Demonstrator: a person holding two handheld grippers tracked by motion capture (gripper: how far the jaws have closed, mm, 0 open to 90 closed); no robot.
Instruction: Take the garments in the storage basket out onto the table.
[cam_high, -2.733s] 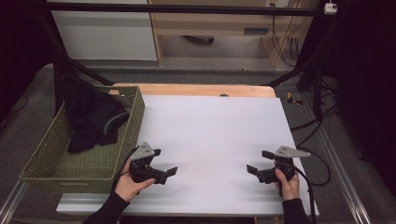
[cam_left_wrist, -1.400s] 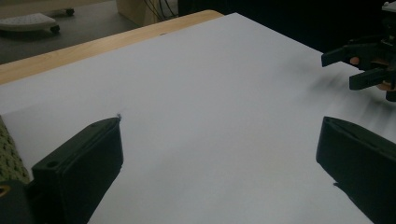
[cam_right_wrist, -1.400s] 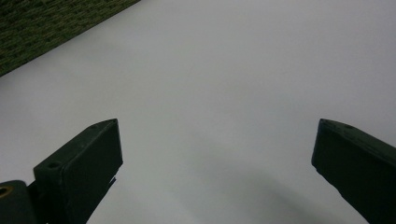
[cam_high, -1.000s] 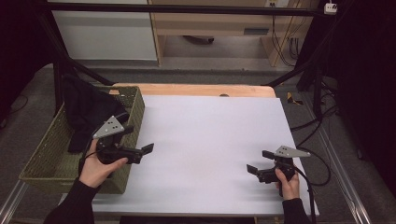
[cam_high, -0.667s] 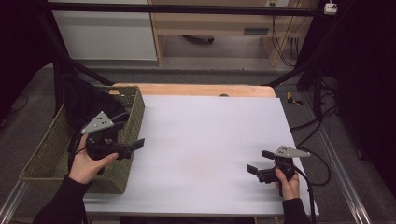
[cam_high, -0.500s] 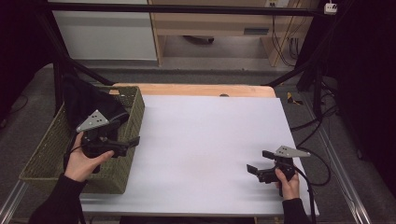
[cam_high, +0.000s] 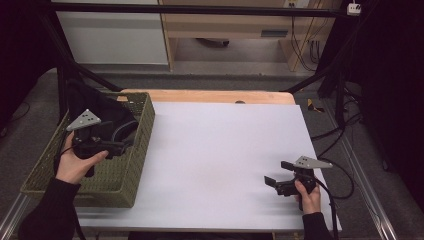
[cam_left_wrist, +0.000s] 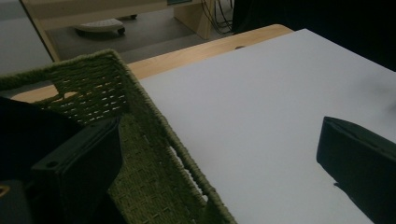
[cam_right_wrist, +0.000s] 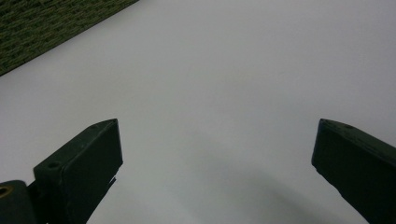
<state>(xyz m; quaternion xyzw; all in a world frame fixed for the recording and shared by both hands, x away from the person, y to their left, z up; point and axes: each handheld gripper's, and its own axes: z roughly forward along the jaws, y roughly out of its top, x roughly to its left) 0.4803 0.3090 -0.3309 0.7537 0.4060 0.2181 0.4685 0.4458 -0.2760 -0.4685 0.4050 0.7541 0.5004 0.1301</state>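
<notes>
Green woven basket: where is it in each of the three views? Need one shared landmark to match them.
High view: the green woven basket sits at the table's left edge, the left tool above its inside.
Left gripper view: lower left, its rim running diagonally down toward the bottom centre.
Right gripper view: just a strip of weave in the top left corner.
Shared landmark: the white tabletop bordering the basket's right wall.

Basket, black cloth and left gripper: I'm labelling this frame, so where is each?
basket (cam_high: 131, 150), high view, on its right woven wall.
black cloth (cam_high: 107, 114), high view, on the heap inside.
left gripper (cam_high: 127, 146), high view, between its open jaw tips.
</notes>
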